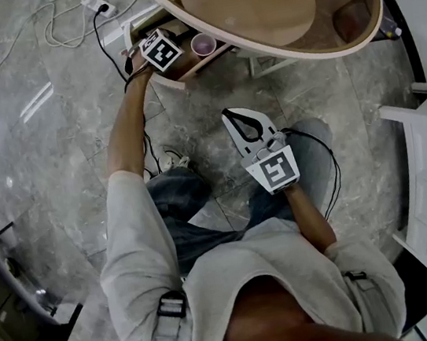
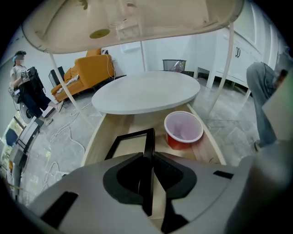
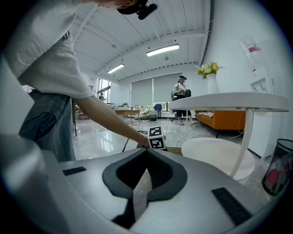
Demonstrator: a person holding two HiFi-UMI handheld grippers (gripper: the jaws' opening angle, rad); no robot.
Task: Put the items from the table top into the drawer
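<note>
Now: placing step, frame [image 2: 137, 133] held above the drawer [image 2: 98, 137].
Left gripper [image 2: 147, 160]: clamped on frame; cup [image 2: 184, 129] ahead-right.
Right gripper [image 3: 145, 157]: closed, empty.
Next: lower, release.

Your right gripper [image 3: 147, 154] has its jaws together and empty; beyond them, your left arm [image 3: 105, 116] reaches toward the white table [image 3: 229, 101].

A cup [image 2: 183, 129] stands in the open drawer [image 2: 97, 138] beneath the table top [image 2: 137, 18], a frame [image 2: 149, 144] just left of it, apparently inside too
</note>
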